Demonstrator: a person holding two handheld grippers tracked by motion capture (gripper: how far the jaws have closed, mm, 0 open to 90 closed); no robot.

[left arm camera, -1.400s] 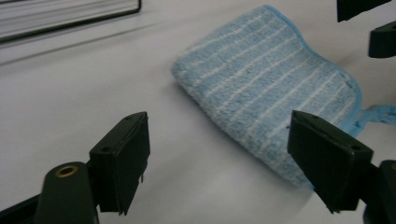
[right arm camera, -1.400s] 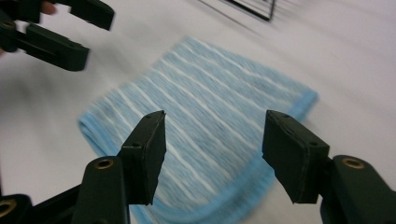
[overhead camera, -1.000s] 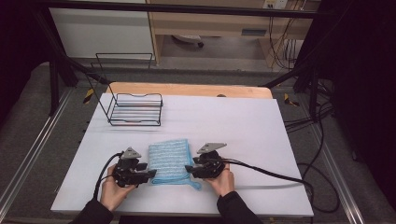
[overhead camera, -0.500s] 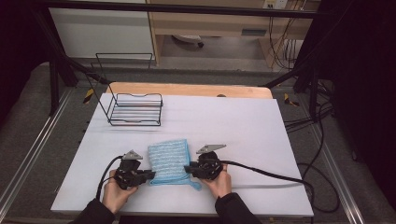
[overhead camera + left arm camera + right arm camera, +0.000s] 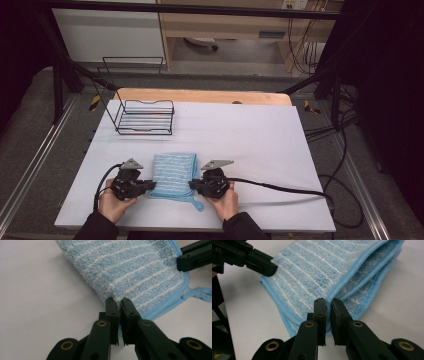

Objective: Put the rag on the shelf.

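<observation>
Blue towel (image 5: 173,173) now folded narrower, both grippers drawn slightly nearer the person.

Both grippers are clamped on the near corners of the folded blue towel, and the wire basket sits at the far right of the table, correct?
Not quite: the wire basket sits at the far left of the table, as the high view shows. The rest holds: the left gripper and right gripper are each shut on a near corner of the folded blue towel.

Fluffy terry cloth (image 5: 140,267) (striped), smooth matt table (image 5: 260,135)
</observation>
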